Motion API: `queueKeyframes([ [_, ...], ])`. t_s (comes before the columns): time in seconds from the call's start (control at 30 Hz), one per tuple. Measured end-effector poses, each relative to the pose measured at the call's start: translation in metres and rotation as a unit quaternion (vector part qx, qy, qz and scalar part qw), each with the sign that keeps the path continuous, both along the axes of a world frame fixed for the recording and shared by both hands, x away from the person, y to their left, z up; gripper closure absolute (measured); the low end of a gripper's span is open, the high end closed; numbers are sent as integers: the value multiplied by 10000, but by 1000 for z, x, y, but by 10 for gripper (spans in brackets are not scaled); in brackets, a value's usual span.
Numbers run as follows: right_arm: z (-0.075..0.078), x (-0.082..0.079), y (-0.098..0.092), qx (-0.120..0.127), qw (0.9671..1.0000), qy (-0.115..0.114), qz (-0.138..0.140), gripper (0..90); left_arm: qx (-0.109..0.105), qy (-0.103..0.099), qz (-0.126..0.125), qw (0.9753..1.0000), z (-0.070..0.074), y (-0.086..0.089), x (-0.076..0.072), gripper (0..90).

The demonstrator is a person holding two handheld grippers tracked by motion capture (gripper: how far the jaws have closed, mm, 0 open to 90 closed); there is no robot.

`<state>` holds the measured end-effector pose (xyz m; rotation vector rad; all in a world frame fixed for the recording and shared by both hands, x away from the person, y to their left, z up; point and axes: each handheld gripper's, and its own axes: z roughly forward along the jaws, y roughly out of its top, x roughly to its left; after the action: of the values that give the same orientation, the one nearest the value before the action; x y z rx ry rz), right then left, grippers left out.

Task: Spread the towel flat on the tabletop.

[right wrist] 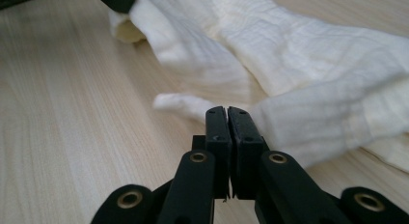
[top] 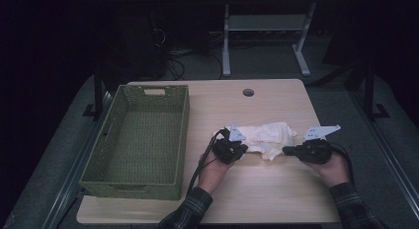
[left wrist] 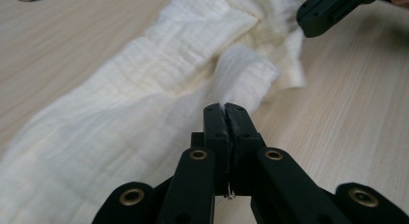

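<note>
Both tongs, left tongs (left wrist: 225, 107) & right tongs (right wrist: 226, 110), are clamped together on edges of the crumpled cream-white muslin cloth (top: 264, 134), lying mid worktop (top: 276, 189). Folding barely begun, I'd judge; green woven basket (top: 106, 170) holds nothing.

Item count, tabletop

One cream-white crinkled cloth (top: 264, 135); one green woven basket (top: 181, 140); one light wooden table (top: 276, 189) with one round cable hole (top: 248, 92). Two black handheld grippers: left gripper (top: 243, 147), right gripper (top: 285, 150). Two grey three-cornered plates, one per gripper. Two hands, two plaid sleeves.
</note>
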<state>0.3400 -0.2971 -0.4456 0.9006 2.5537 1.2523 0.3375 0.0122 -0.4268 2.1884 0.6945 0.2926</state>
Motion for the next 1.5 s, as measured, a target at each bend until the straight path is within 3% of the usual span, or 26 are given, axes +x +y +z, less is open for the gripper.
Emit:
queueKeyframes([
  [0.17,7,-2,-14,80,9998,-127,-107,877,-78,85,42,9999,7,14,-1,882],
  [0.27,8,-5,-28,130,9995,-114,-262,878,-59,205,-59,9998,8,18,-4,882],
  [0.4,7,-10,-44,216,9992,-31,-328,878,-23,438,-351,9984,6,14,-12,880],
  [0.53,5,-12,-47,204,9992,47,-340,875,83,520,-401,9978,1,8,-12,878],
  [0.73,5,-4,-32,248,9996,46,-121,876,184,651,-345,9971,-10,6,-8,876],
  [0.77,6,5,-20,253,9997,49,40,876,196,675,-349,9969,-10,6,-8,875],
  [0.93,1,24,9,114,9997,65,205,876,240,642,-371,9970,-12,5,-7,870],
  [1.07,-8,41,26,-111,9999,60,115,864,271,636,-348,9970,-13,6,-6,867],
  [1.13,-13,46,30,-241,9996,40,-106,758,256,662,-340,9969,-14,6,-6,864],
  [1.3,-6,41,19,-51,9997,-43,-249,708,301,669,-356,9967,-16,5,-6,858],
  [1.4,4,30,11,202,9996,-77,-153,733,343,653,-378,9966,-16,5,-5,858],
  [1.5,6,18,9,272,9996,-7,-51,754,351,651,-363,9966,-16,5,-6,858],
])
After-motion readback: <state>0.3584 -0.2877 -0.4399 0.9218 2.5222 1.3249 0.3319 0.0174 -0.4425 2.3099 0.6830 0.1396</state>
